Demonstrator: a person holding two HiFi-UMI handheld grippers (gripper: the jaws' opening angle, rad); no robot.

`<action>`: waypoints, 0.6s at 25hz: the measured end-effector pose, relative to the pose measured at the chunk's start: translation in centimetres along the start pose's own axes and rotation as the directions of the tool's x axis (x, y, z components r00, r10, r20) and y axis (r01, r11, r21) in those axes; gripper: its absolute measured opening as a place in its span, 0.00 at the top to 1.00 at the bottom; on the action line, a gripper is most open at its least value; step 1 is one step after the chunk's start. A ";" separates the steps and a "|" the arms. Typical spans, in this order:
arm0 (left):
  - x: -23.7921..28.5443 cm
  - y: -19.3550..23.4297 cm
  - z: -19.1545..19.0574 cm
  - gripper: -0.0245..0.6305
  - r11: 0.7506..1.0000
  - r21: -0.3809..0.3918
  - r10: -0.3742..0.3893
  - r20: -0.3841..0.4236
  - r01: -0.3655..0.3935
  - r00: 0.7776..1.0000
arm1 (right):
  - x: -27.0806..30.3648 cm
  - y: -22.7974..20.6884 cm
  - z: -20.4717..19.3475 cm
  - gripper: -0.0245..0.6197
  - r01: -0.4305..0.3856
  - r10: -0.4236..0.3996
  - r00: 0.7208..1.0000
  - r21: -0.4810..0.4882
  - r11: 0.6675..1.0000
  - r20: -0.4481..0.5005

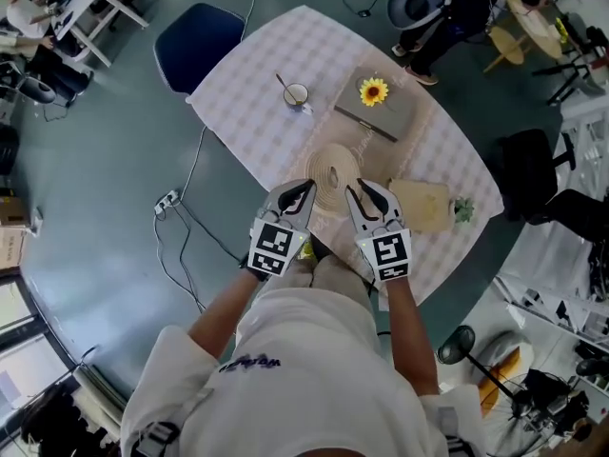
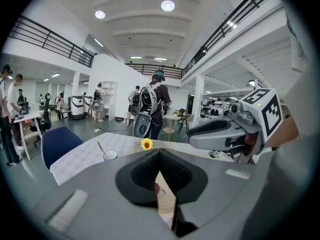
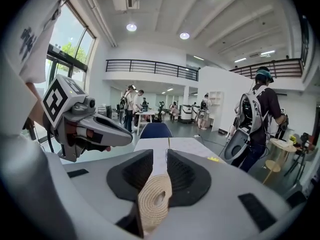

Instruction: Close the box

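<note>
As gripper views alone make clear | left gripper [image 2: 159, 150] jaws together | right gripper [image 3: 160, 152] jaws spread

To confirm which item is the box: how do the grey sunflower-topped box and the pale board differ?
The grey box is dark grey; the wooden board is pale tan. The grey box carries a sunflower; the wooden board has a green sprig at its edge. The grey box lies farther from the person than the wooden board. Both lie flat on the checked cloth.
</note>
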State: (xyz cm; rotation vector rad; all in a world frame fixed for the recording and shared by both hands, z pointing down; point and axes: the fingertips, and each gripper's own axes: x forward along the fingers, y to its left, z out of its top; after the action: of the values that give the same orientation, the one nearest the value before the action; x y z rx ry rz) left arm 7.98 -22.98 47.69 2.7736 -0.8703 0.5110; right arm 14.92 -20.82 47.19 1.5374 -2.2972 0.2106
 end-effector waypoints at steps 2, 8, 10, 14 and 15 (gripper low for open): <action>-0.6 -0.5 0.7 0.96 1.000 0.005 0.003 0.016 -0.003 1.000 | -0.9 -0.3 0.3 0.83 0.015 -0.016 1.000 0.028 0.999 0.016; -2.6 -1.7 1.8 0.96 1.000 0.015 0.025 0.038 -0.026 0.999 | -3.9 -0.1 2.0 0.85 0.030 -0.033 0.998 0.052 0.998 0.052; -3.3 -2.9 2.2 0.96 0.999 0.029 0.025 0.048 -0.026 0.999 | -5.4 -0.1 2.5 0.86 0.039 -0.044 0.996 0.067 0.997 0.072; -5.1 -4.7 3.3 0.96 0.998 0.051 0.027 0.085 -0.032 0.996 | -8.1 0.6 3.1 0.88 0.063 -0.072 0.992 0.088 0.994 0.104; -5.7 -5.0 3.4 0.96 0.998 0.057 0.033 0.095 -0.039 0.995 | -8.7 1.0 3.3 0.89 0.065 -0.075 0.991 0.092 0.994 0.110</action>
State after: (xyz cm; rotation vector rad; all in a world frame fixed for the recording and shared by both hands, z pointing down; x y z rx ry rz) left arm 7.42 -16.97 41.97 2.8608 -0.9417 0.4209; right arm 16.26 -13.97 40.90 1.7125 -2.3437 0.2132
